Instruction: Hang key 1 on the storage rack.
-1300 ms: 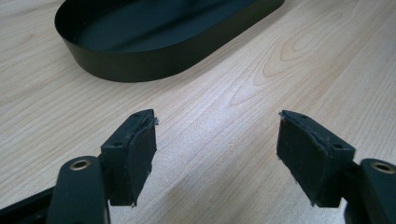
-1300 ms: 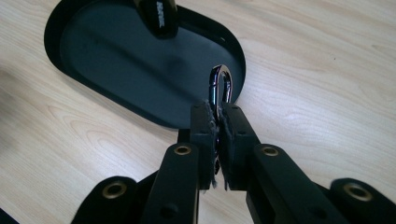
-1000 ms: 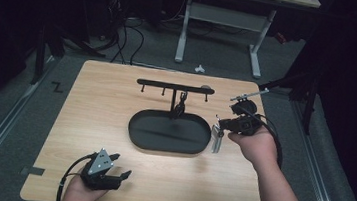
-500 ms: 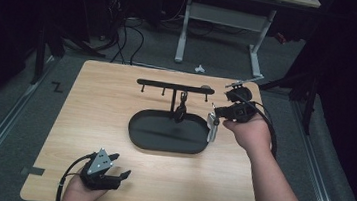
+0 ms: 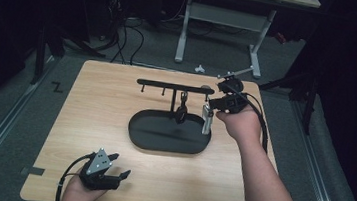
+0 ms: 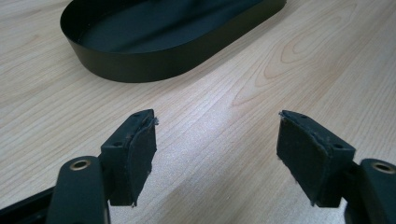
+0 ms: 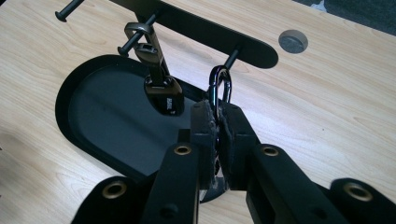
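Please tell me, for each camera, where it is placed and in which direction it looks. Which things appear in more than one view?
High view: above the person's side, looking forward and down on the table; both forearms, left gripper, right gripper.
Left gripper view: on the left gripper, along open jaws toward the tray.
Right gripper view: on the right gripper, shut on a carabiner at the rack.
Shared: tray, table.

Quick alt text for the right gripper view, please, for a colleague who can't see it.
The right gripper is shut on a carabiner, whose loop sits at a peg of the black rack. A dark key fob hangs from the next peg, above the black oval tray on the wooden table.
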The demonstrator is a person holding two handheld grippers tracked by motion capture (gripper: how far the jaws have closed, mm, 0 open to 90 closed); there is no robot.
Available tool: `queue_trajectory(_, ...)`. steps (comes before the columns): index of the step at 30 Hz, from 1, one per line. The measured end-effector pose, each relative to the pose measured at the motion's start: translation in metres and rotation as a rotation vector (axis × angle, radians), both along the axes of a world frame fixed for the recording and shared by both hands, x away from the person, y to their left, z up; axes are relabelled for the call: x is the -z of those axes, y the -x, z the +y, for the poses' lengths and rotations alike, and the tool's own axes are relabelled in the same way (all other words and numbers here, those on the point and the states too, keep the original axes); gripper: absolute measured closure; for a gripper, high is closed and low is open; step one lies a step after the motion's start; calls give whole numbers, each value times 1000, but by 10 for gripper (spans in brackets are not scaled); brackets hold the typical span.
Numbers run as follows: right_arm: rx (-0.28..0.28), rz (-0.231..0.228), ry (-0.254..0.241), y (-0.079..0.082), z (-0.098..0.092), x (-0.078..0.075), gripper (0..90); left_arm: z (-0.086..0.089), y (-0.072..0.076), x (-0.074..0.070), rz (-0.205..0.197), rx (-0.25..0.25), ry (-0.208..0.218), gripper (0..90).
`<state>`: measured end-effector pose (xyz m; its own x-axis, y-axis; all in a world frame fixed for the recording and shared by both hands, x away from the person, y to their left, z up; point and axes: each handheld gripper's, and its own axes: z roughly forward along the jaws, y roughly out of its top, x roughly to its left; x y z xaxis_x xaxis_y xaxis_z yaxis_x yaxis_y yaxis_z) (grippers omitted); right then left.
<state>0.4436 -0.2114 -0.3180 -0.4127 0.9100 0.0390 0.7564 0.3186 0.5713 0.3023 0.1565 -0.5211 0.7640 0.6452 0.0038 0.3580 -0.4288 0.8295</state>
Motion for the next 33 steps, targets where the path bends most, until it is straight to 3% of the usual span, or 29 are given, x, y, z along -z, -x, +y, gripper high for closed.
queue_trajectory(33,31,-16,54,0,14,6,837,1,-1,0,1,-1,7,288)
